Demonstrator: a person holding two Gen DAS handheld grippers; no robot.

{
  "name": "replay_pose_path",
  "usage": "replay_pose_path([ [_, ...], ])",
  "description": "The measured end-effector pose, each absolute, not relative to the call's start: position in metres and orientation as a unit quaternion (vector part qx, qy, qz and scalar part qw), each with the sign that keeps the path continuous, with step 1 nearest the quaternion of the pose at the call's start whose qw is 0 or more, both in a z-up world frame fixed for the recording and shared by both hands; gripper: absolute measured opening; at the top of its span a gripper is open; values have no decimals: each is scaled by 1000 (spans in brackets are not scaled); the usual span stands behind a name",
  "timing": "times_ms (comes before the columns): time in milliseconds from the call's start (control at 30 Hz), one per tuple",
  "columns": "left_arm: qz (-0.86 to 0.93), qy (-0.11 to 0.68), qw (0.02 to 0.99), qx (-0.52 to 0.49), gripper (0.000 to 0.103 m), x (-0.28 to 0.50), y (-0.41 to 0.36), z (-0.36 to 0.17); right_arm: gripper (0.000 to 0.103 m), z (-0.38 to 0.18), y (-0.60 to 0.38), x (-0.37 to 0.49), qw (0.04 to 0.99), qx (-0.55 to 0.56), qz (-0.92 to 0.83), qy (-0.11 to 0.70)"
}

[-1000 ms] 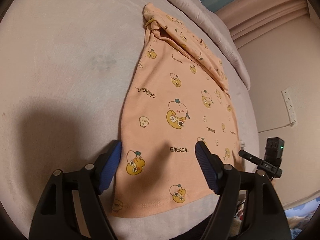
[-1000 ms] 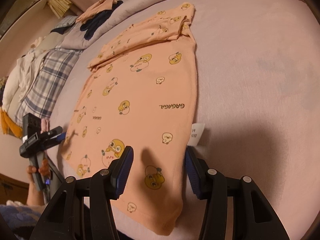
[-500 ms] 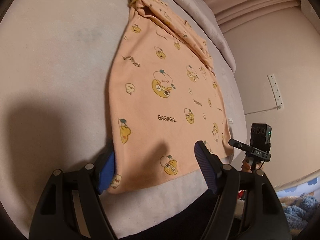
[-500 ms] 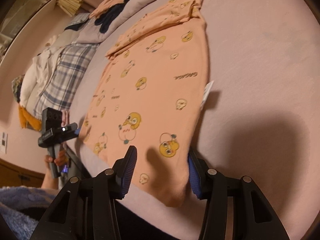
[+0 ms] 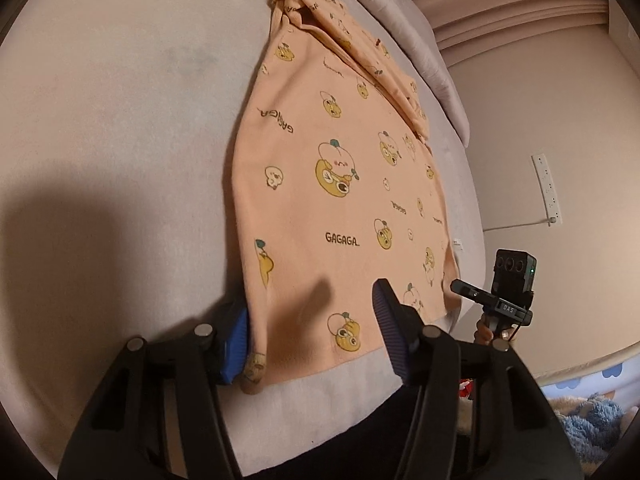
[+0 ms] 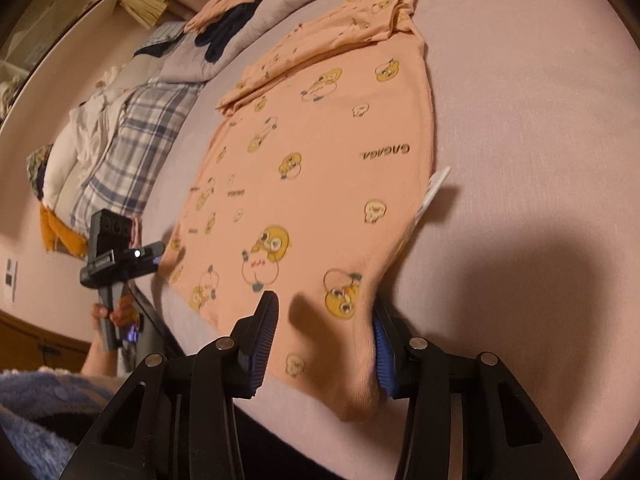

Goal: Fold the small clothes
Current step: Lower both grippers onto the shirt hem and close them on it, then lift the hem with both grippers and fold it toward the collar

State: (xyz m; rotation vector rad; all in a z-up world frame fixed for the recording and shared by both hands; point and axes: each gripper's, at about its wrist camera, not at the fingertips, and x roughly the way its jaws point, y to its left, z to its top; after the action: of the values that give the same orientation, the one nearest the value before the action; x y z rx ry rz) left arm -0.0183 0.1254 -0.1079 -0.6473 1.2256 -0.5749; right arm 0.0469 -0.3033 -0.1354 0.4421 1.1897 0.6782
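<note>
Both grippers, left gripper (image 5: 312,328) and right gripper (image 6: 324,340), had just been closing, still unclenched, each straddling a near hem corner of the peach shirt (image 5: 340,184). Its long axis ran straight away across the bed (image 5: 120,120) (sleeves already folded in), both hands equally near.

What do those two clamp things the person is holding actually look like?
Each gripper is a black plastic frame with triangular cut-outs and silver pivot pins. The left gripper and right gripper both end in two fingers faced with ribbed blue pads. Seen from the other side, each has a boxy black camera block with a small light, on a pistol-style handle. A fuzzy blue sleeve shows.
</note>
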Motion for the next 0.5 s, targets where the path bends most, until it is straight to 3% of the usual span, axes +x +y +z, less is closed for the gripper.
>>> replay_pose_path([
  [167, -278, 558, 720, -305, 56, -14, 112, -109, 44, -138, -294, 53, 756, 209, 312, 536],
  [267, -272, 561, 731, -278, 53, -13, 103, -106, 21, -141, -291, 58, 767, 200, 296, 533],
  [333, -260, 563, 733, -279, 31, -14, 109, -107, 14, -144, -298, 59, 765, 214, 292, 532],
  [400, -247, 566, 725, -306, 17, -16, 122, -115, 13, -143, -302, 56, 765, 219, 294, 530],
  [500, -244, 558, 712, -350, 14, -20, 137, -123, 13, -140, -306, 49, 768, 221, 300, 521],
])
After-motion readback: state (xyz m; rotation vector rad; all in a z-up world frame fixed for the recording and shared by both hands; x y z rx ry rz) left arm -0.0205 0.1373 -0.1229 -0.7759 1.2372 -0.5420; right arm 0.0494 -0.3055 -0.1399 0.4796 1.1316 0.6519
